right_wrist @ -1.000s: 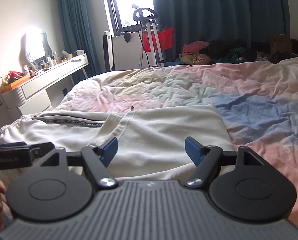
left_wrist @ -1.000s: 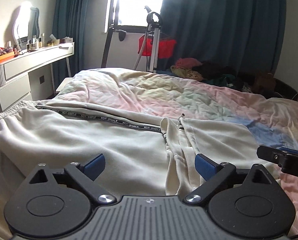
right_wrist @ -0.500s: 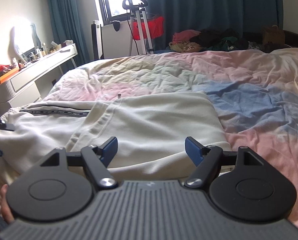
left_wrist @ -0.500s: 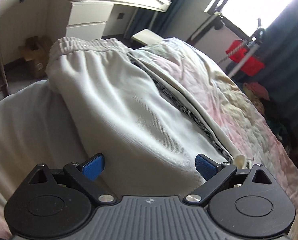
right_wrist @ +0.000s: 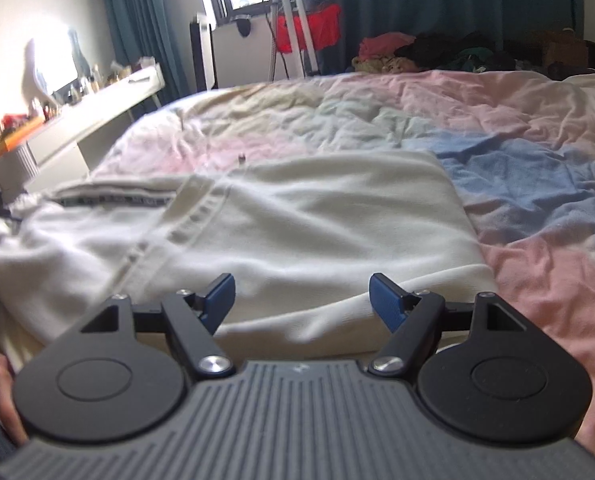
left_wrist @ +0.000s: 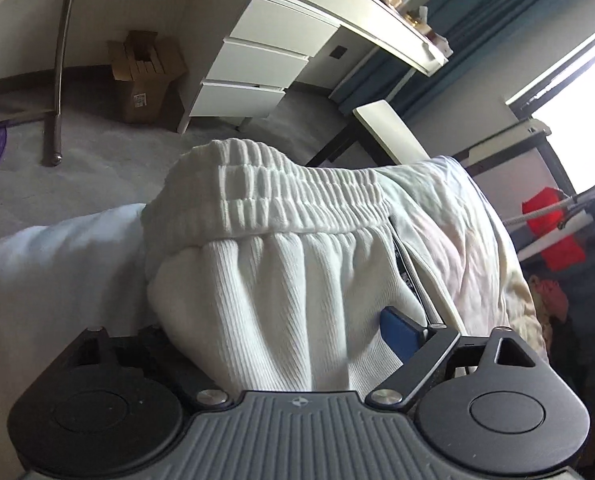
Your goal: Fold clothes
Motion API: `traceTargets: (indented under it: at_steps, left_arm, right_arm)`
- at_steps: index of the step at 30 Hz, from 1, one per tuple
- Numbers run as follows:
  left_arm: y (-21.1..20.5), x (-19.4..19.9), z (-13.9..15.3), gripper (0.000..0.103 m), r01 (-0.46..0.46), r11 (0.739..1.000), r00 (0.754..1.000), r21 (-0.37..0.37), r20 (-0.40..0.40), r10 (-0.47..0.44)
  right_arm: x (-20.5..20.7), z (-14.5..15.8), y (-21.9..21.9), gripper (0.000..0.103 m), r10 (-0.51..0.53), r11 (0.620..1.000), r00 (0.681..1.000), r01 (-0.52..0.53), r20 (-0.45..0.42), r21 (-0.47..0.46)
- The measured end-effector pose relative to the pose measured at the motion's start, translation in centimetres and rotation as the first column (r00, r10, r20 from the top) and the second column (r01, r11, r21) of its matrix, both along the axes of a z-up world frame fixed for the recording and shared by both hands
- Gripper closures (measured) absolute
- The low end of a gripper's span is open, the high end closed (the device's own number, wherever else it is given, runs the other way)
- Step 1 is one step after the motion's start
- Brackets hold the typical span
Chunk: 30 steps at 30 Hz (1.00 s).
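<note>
Cream ribbed sweatpants (right_wrist: 297,216) lie on your pastel bed (right_wrist: 517,128); your left gripper (left_wrist: 281,344) has their waistband fabric between its jaws, grip unclear, and your right gripper (right_wrist: 301,296) stands wide apart.

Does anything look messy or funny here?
Yes. The white pants hang crumpled over the bed's edge, waistband bunched up. A heap of clothes lies beyond the bed, and a cardboard box sits open on the floor.

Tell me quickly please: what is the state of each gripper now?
Left gripper: open, pants fabric between its fingers.
Right gripper: open, holding nothing.
</note>
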<state>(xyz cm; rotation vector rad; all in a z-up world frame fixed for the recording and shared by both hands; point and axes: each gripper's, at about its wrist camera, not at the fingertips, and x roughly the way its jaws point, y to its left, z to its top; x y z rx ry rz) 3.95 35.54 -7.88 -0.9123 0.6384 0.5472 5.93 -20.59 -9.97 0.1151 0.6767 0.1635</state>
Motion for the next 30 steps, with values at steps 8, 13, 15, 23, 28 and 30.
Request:
traceTargets:
  at_steps: [8,13,15,23,28,30]
  left_arm:
    - [-3.9,2.2,2.7,0.076,0.066,0.957,0.995,0.282,0.047,-0.083]
    - [-10.2,2.7,7.1,0.086,0.146,0.876,0.968,0.46,0.117,-0.223]
    - [-14.5,2.5,9.7,0.087,0.175,0.811,0.943,0.558,0.142,-0.302]
    - [-33.0,3.6,16.0,0.09,0.24,0.687,0.815,0.686,0.242,-0.527]
    - [-44.7,4.7,15.7,0.091,0.279,0.63,0.732,0.725,0.264,-0.628]
    - [-49.1,5.0,13.6,0.091,0.32,0.596,0.701,0.737,0.24,-0.672]
  right_arm:
    - [1.3,-1.3,1.2,0.022,0.028,0.996,0.999,-0.031,-0.038,-0.08]
    - [0.7,0.2,-0.1,0.025,0.0,1.0,1.0,-0.001,-0.01,-0.003]
    - [0.6,0.9,-1.1,0.025,-0.015,0.999,1.0,0.015,-0.004,0.05]
    - [-0.2,2.9,-6.6,0.025,-0.147,0.969,0.989,0.141,0.013,0.204]
    - [-1.1,4.5,-11.9,0.025,-0.27,0.918,0.962,0.241,0.051,0.315]
    - [-1.5,4.8,-14.1,0.024,-0.315,0.892,0.947,0.272,0.066,0.36]
